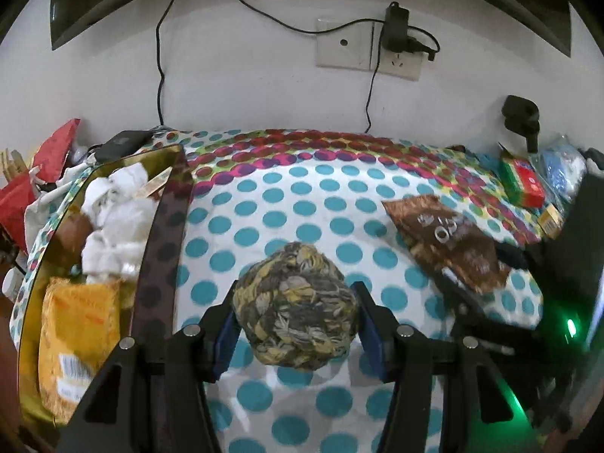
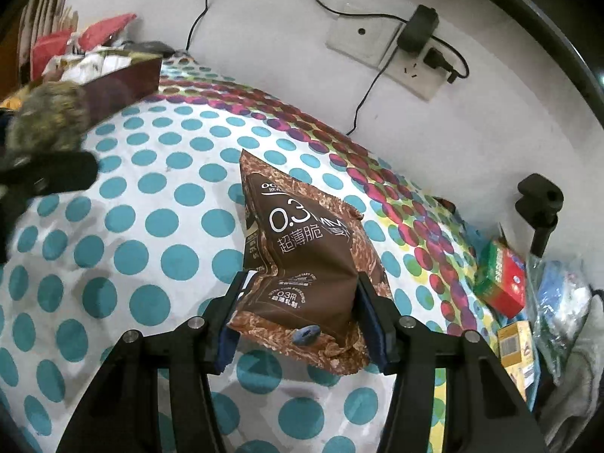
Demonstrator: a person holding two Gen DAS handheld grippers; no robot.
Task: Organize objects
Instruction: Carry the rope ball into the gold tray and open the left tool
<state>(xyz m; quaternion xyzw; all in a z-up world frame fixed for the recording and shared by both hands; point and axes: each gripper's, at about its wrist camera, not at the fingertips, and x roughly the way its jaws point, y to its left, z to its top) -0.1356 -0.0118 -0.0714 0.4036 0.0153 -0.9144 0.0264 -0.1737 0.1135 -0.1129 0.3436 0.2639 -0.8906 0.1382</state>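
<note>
Here, left gripper (image 1: 296, 315) clamped on rope ball (image 1: 296, 307) above dotted cloth (image 1: 287, 196), beside box (image 1: 166, 226); right gripper (image 2: 298, 313) clamped on brown snack packet (image 2: 302, 264) over same cloth.

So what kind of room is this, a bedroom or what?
Probably a bedroom or living space at home: a polka-dot sheet covers the surface, a charger sits in the wall socket, and a box of household clutter stands alongside.

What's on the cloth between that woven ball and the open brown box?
Nothing: in the left wrist view, only bare dotted tablecloth separates the yellow-grey woven rope ball from the brown gold-lined box.
</note>
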